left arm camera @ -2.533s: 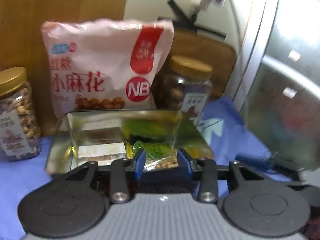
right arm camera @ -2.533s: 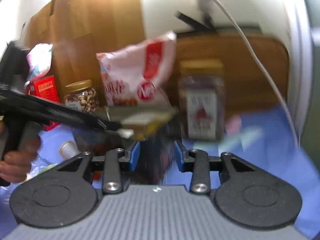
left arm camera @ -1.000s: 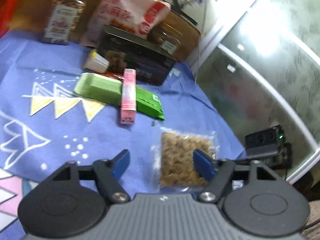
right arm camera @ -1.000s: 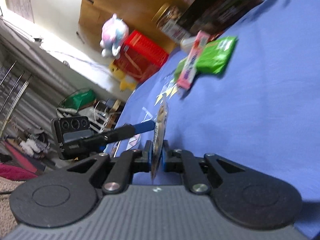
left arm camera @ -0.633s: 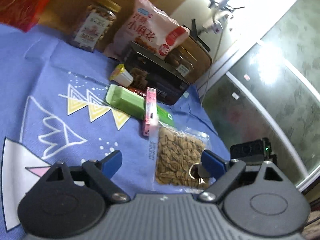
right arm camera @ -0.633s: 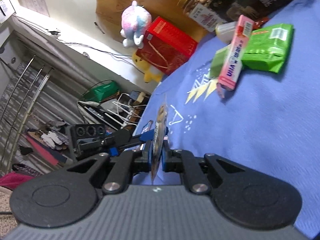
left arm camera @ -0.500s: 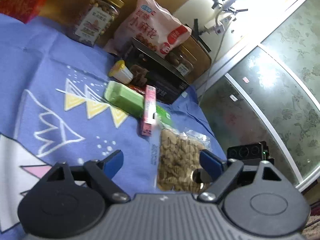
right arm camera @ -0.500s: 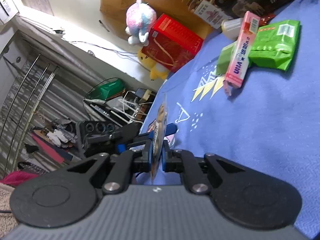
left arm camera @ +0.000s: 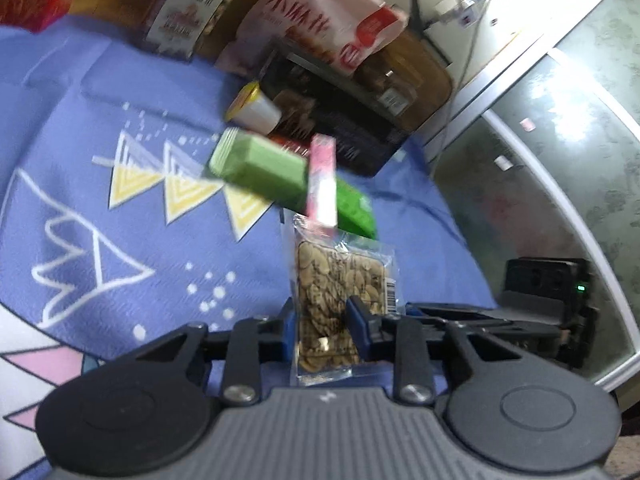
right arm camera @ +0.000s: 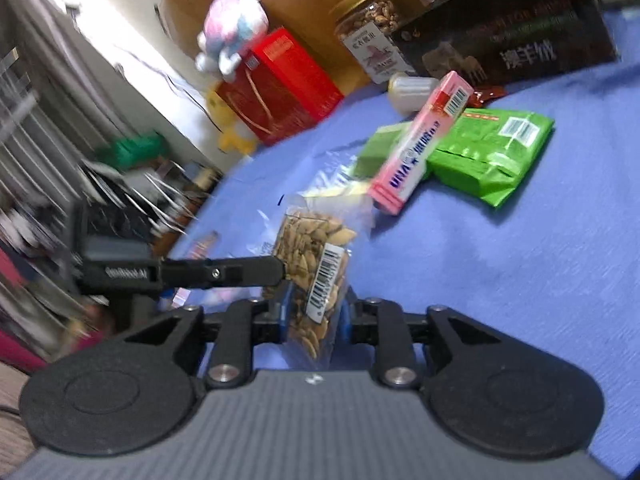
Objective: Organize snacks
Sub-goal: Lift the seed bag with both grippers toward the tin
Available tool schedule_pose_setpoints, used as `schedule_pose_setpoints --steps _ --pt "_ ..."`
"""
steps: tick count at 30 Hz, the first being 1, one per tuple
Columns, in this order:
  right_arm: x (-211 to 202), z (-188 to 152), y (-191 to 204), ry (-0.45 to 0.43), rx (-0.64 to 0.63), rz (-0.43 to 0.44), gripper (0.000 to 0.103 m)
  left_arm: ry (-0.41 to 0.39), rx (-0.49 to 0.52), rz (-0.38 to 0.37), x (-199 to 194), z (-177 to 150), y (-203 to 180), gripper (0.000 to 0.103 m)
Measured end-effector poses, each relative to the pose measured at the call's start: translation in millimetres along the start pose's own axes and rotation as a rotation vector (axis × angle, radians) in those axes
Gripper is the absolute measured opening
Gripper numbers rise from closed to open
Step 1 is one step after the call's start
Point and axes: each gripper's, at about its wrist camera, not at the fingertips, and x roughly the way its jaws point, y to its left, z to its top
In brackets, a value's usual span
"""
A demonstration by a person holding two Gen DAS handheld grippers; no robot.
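Observation:
A clear packet of seeds (left arm camera: 340, 272) (right arm camera: 316, 240) hangs just above the blue cloth (left arm camera: 120, 120). My left gripper (left arm camera: 320, 320) is closing, and its blue pads press the packet's lower part from both sides. In the right wrist view its black fingers (right arm camera: 240, 270) reach in from the left and touch the packet. My right gripper (right arm camera: 316, 312) is opening, with the packet's barcode end still between its parted jaws. In the left wrist view the right gripper's fingers (left arm camera: 460, 314) lie beside the packet's right edge.
Beyond the packet lie a pink box (left arm camera: 322, 176) across green packets (left arm camera: 260, 164), a small yellow-lidded cup (left arm camera: 256, 108) and a black box (left arm camera: 332, 116). A nut jar (left arm camera: 188, 4) and a pink snack bag (left arm camera: 320, 12) stand behind. A red box (right arm camera: 280, 84) stands at the left.
The left jaws have gone from wide apart to shut on the packet. The right jaws have parted, and the packet has turned from edge-on to face-on in the right wrist view.

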Motion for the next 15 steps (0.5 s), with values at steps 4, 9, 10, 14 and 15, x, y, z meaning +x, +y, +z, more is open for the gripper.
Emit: schedule_pose_setpoints --steps 4,9,10,14,15 --pt "-2.9 -5.7 -0.3 0.004 -0.045 -0.023 0.031 0.002 -0.001 0.000 2.0 -1.0 2.0 0.026" --pt "-8.0 -11.8 7.8 0.010 -0.112 -0.040 0.042 0.008 -0.004 -0.002 2.2 -0.5 3.8 0.026" --pt "-5.8 -12.3 15.8 0.010 -0.135 -0.052 0.044 0.008 -0.004 -0.001 2.2 -0.4 3.7 0.026" --pt "-3.5 -19.1 32.7 0.004 -0.226 -0.099 0.047 0.010 -0.005 -0.003 3.2 0.6 3.9 0.026" --pt "-2.9 -20.9 35.0 -0.001 -0.246 -0.109 0.047 0.010 -0.005 -0.003 3.2 0.5 3.9 0.026"
